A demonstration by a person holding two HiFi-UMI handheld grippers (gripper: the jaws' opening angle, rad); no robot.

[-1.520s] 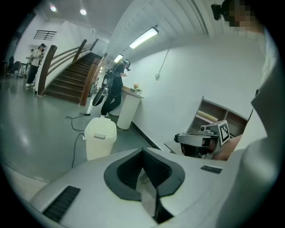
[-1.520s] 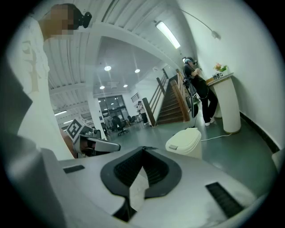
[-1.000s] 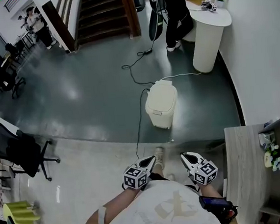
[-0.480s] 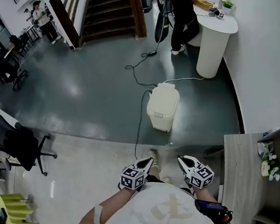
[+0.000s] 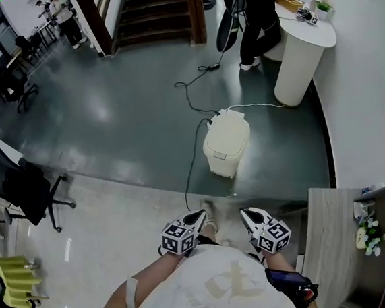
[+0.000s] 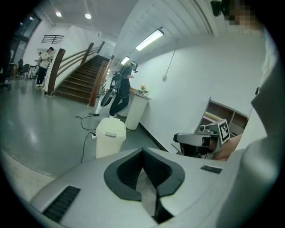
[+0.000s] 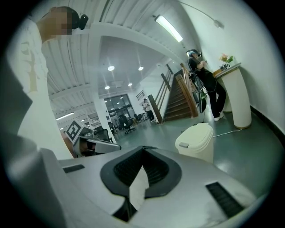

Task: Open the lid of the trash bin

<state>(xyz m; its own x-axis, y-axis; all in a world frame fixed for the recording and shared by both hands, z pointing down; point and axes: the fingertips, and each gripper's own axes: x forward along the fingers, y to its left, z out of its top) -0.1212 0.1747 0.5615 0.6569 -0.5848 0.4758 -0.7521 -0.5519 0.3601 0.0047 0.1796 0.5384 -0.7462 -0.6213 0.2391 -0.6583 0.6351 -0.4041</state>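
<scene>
Trash bin (image 5: 226, 142) is standing closed on the dark floor (image 5: 128, 122), well ahead, while a person (image 5: 219, 289) is holding left gripper (image 5: 196, 215) and right gripper (image 5: 245, 213) low, each with jaws pressed together on nothing.

Black chair (image 5: 16, 190), staircase (image 5: 155, 15), white counter (image 5: 301, 55)

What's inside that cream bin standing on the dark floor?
Nothing inside can be seen. The trash bin has its lid shut flat, covering the whole opening. Only the cream outside and a small tab at the lid's front edge are visible.
</scene>
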